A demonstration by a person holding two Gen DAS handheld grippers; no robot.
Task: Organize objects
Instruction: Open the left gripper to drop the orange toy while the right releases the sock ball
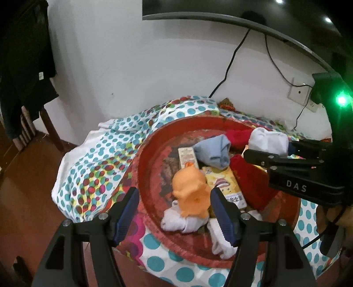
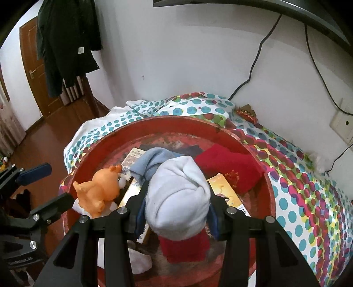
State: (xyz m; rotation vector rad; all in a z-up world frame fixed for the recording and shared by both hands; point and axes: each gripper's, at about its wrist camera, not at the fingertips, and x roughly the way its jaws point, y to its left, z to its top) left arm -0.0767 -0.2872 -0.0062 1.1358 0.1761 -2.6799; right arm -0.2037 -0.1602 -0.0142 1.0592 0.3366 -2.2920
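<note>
The right gripper (image 2: 176,218) is clenching a white sock (image 2: 176,198) above the red tray (image 2: 154,123); the left gripper (image 1: 174,212), released, is hovering around the orange toy (image 1: 190,194), probably its next grasp.

Home interior, likely a bedroom or living room. Landmark: round red tray (image 2: 136,125) on a polka-dot cloth (image 2: 304,189) covering a table against a white wall (image 2: 176,55).

- Above tray: lower edge of a wall-mounted TV (image 1: 198,11); 2 black cables (image 2: 253,72) drop from it down the wall.
- Right of tray: wall socket (image 2: 342,125) with a plug.
- Left of tray, far back: brown wooden door (image 2: 33,72) with lever handle; dark garments (image 2: 66,44) hanging near it.
- Below tray: reddish-brown wood floor (image 2: 44,141).
- In tray: rolled socks (image 1: 214,154), orange toy (image 2: 99,192), small cartons (image 1: 229,185).
</note>
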